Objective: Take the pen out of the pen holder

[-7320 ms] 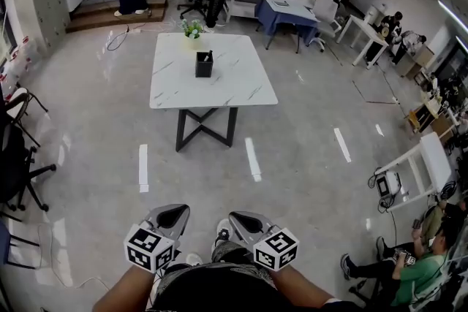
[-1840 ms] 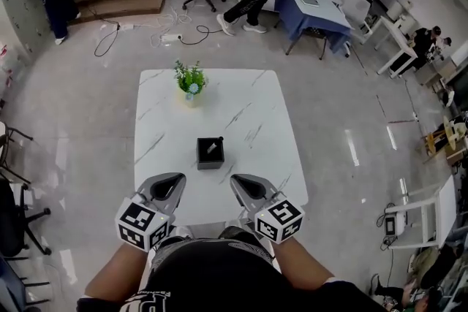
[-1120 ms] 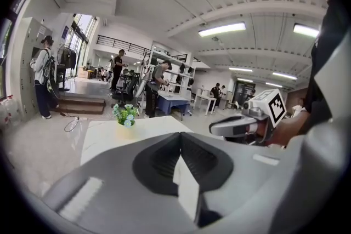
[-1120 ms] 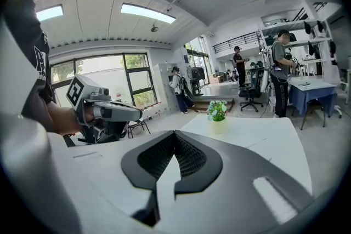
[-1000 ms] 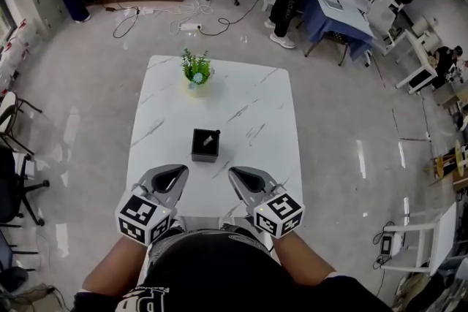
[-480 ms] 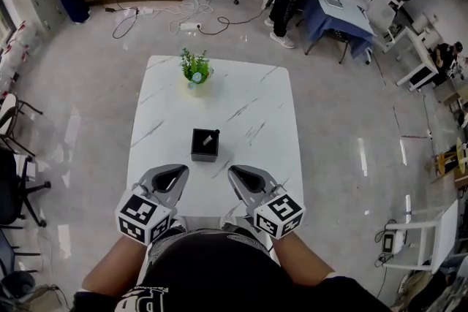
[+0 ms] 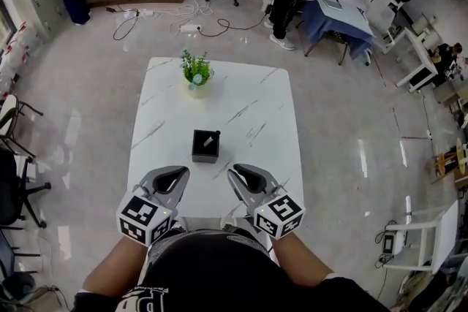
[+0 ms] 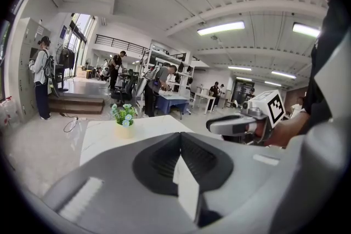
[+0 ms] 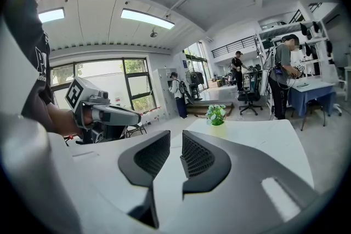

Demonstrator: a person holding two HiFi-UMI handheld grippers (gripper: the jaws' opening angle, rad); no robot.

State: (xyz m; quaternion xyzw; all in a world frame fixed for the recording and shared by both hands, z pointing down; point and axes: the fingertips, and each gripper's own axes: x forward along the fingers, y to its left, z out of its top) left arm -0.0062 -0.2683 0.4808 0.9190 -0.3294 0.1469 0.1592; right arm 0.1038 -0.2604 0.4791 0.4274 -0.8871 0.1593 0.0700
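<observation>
Head view is showing the left tool (image 7: 174,172) and right tool (image 7: 235,172) hovering side by side over the near edge of the white marble surface (image 7: 252,102), touching nothing. The left tool's jaws are sitting pressed together and empty, while the right tool's jaws are standing slightly apart with nothing in the narrow gap. The black square pen holder (image 7: 205,150) is standing just ahead, between both tools, with the pen (image 7: 210,138) leaning inside, and a potted plant (image 7: 195,71) is sitting near the far edge.
</observation>
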